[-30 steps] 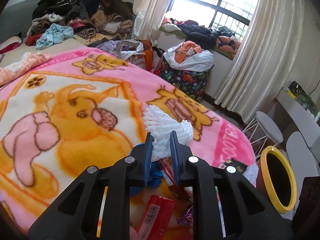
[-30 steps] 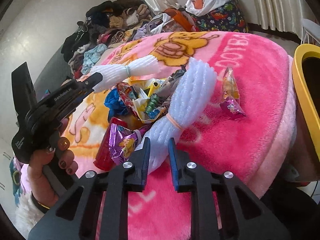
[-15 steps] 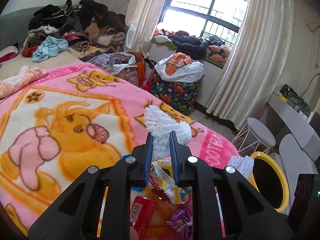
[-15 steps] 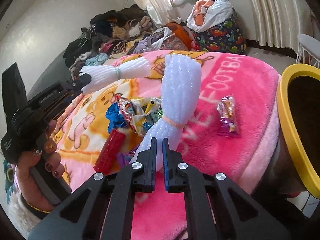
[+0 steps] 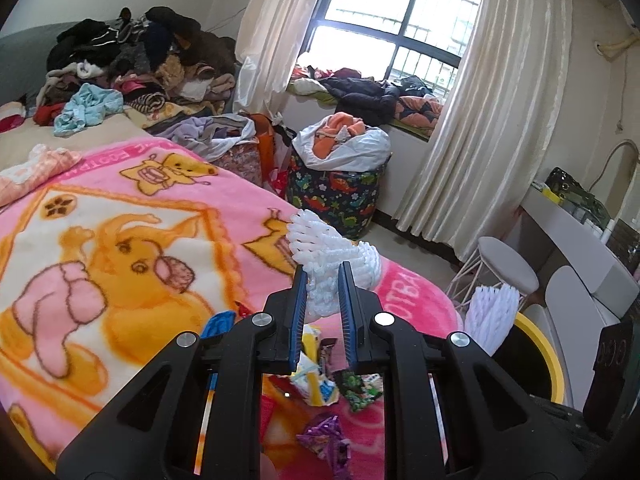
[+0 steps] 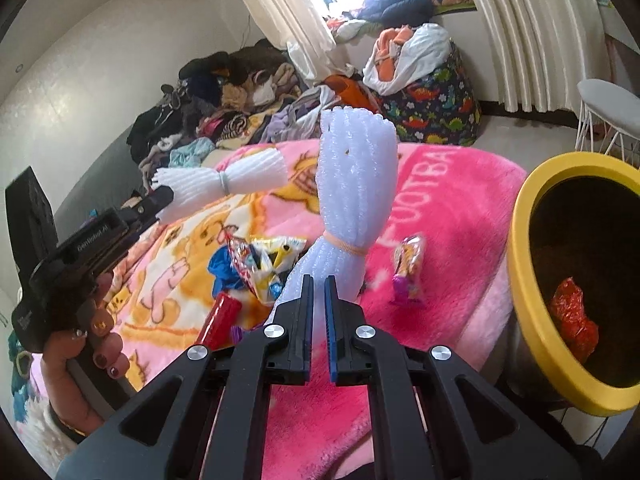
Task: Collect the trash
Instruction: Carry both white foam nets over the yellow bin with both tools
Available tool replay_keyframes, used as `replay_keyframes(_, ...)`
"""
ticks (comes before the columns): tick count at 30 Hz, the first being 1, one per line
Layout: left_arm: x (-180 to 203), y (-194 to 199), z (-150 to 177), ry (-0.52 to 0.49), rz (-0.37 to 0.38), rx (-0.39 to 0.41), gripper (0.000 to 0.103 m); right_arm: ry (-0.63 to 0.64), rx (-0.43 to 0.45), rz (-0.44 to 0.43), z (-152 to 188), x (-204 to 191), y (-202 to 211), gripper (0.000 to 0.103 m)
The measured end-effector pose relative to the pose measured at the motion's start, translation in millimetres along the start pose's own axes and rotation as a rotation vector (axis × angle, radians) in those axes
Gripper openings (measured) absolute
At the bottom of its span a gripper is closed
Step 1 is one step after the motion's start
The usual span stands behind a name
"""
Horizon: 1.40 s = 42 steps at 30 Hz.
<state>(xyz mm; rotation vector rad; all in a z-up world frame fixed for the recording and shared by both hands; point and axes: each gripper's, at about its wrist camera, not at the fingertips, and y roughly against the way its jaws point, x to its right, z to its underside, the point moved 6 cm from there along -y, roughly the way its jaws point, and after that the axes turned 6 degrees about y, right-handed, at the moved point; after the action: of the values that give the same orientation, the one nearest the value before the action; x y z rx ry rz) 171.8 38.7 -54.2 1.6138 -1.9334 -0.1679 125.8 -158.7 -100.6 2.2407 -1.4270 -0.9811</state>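
My left gripper (image 5: 323,278) is shut on a white foam-net bundle (image 5: 328,246) and holds it above the pink cartoon blanket (image 5: 120,240). My right gripper (image 6: 319,286) is shut on the lower end of a second white foam-net bundle (image 6: 354,176), tied with a rubber band and standing upright off the blanket. The left gripper (image 6: 162,196) and its bundle (image 6: 224,180) show at the left of the right wrist view. A pile of snack wrappers (image 6: 260,260), a red tube (image 6: 218,318) and a pink-purple wrapper (image 6: 408,272) lie on the blanket. The yellow-rimmed bin (image 6: 520,248) stands at the right with a red wrapper (image 6: 572,316) inside.
A dinosaur-print laundry basket (image 5: 336,196) full of clothes stands beyond the bed by the curtains. Heaped clothes (image 5: 132,64) cover the bed's far end. A white stool (image 5: 506,270) and a white desk (image 5: 568,232) stand behind the bin. A hand (image 6: 80,344) grips the left tool.
The right gripper shut on its foam bundle and raised it off the blanket until it stood upright. The left gripper rose with its bundle. The bin came further into view.
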Motion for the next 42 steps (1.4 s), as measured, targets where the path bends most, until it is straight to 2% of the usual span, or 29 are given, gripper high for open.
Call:
replay_keyframes(19, 69, -7, 16, -0.1, 0.097, -0.029, 0.011, -0.073, 0.144, 0.064, -26, 51, 50, 0.006)
replay_keyframes(42, 133, -18, 43, -0.212, 0.179, -0.08, 0.011, -0.19, 0.217, 0.148, -27, 117, 88, 0.006)
